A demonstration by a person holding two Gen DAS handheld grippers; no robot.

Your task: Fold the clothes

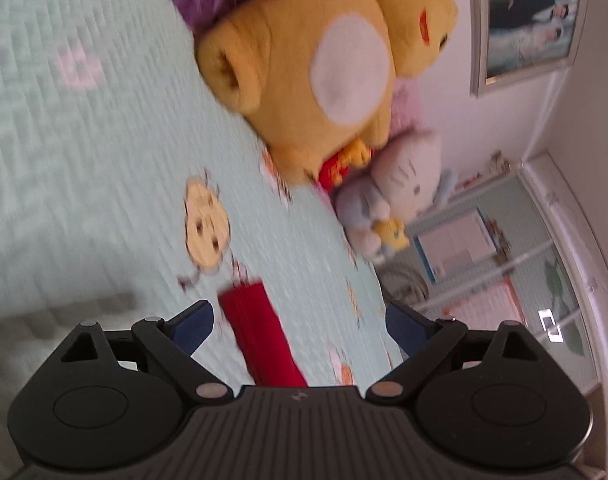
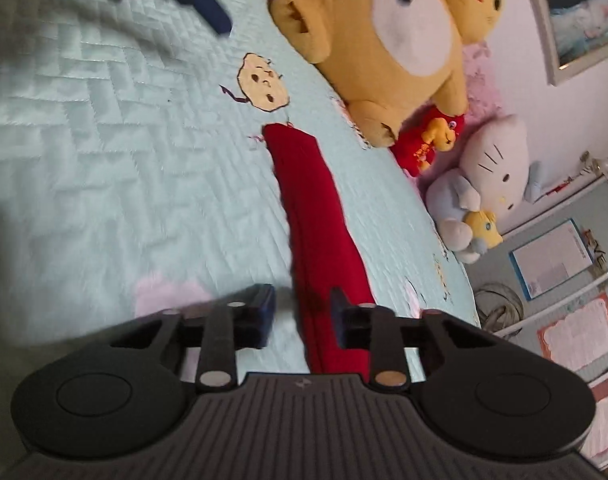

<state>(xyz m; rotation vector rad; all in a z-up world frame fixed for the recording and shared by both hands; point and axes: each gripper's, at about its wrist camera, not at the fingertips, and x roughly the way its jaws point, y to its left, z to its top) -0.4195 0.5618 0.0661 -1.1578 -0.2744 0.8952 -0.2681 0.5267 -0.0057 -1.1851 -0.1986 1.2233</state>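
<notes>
Your left tool [image 1: 297, 326] is released, jaws wide, nothing in them. Your right tool [image 2: 301, 312] is partly parted, pads not pressing the red cloth [image 2: 316, 216], which lies as a long folded strip on the bed [image 2: 103, 152] near its edge, beside the yellow plush [image 2: 384, 52].

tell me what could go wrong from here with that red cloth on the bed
The right gripper stands over the near end of the folded red cloth with its jaws apart; closing off-centre may catch only the top layer and undo the fold. The yellow plush bear and small red toy sit just past the cloth's far end, so a sweep could knock them. Both views are blurred.
</notes>
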